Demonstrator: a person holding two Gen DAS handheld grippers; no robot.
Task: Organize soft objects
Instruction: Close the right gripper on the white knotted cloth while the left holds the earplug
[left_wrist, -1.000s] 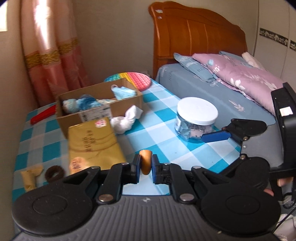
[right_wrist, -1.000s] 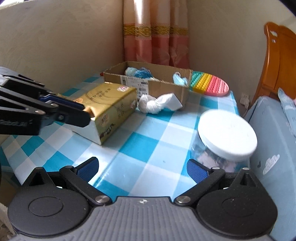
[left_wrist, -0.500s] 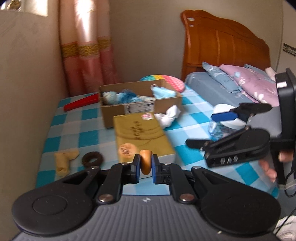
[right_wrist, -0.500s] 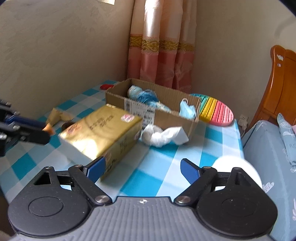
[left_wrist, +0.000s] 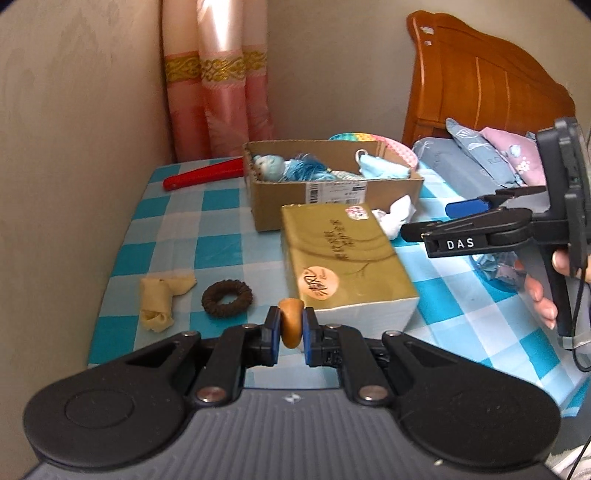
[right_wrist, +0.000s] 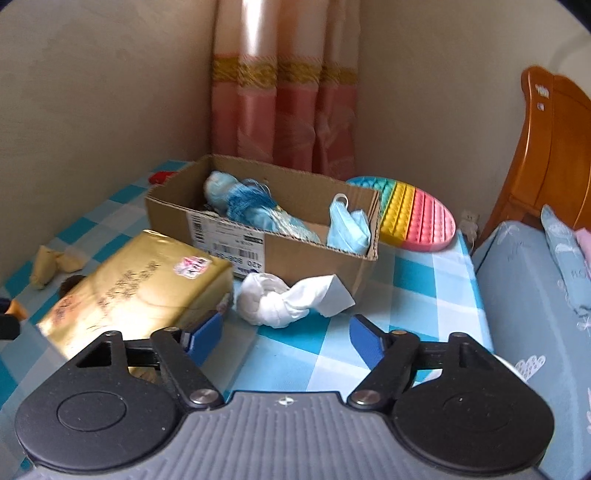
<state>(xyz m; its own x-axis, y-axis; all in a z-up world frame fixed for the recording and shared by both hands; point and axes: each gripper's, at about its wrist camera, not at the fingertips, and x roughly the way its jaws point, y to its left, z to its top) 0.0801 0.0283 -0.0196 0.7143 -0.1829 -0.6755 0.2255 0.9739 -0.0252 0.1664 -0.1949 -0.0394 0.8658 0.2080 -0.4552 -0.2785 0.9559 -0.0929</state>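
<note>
My left gripper (left_wrist: 290, 328) is shut on a small tan soft piece (left_wrist: 290, 325), held above the table's near edge. A cardboard box (left_wrist: 332, 195) (right_wrist: 295, 254) holds blue yarn-like soft things (right_wrist: 255, 206) and a blue face mask (right_wrist: 347, 225). A white knotted cloth (right_wrist: 284, 299) (left_wrist: 395, 218) lies in front of the box. My right gripper (right_wrist: 286, 339) is open and empty, just short of the white cloth. A yellow cloth (left_wrist: 160, 301) and a brown hair tie (left_wrist: 227, 298) lie at the left.
A gold tissue pack (left_wrist: 343, 266) (right_wrist: 136, 288) lies mid-table on the blue checked cloth (left_wrist: 192, 221). A red stick (left_wrist: 203, 175) and a rainbow pop-it pad (right_wrist: 417, 218) lie at the back. The wall is at the left, the bed (right_wrist: 528, 295) at the right.
Both grippers swung left toward the wall corner. The right gripper moved closer to the white cloth and the box; the jar left its view. The left still holds the tan piece.
</note>
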